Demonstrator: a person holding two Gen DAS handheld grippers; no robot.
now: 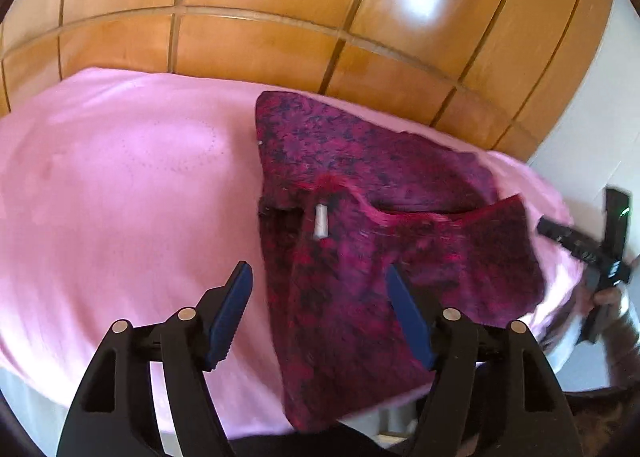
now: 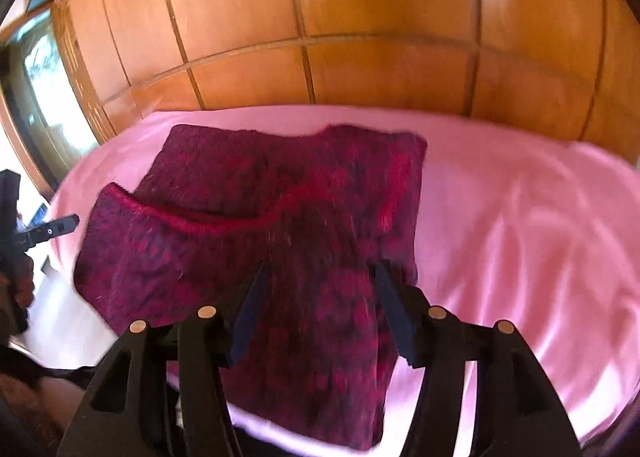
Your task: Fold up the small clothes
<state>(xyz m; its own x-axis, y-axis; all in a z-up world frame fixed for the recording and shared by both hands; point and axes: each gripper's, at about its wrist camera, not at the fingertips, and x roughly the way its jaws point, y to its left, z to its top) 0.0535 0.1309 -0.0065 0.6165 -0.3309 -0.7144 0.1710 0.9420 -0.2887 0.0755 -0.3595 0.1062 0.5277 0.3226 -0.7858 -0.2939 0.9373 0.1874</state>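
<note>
- Left gripper (image 1: 320,277): jaws are spread wide, nothing is held. The inner blue pad (image 1: 408,317) is seen over the near edge of the garment; whether it touches cannot be told. The outer pad is seen over bare sheet.
- Right gripper (image 2: 318,277): jaws are spread wide, nothing is clasped. Both pads are framed over the near hanging part of the garment; contact cannot be told.
- Magenta knit garment (image 1: 360,185): laid on the pink sheet (image 1: 120,177), partly folded, one flap doubled over with a bright red trim (image 2: 224,217) showing. Its near end is draped over the bed edge. A small white tag (image 1: 321,221) is seen near the trim.
- Wooden panelled wall (image 1: 280,17): found behind the bed.
</note>
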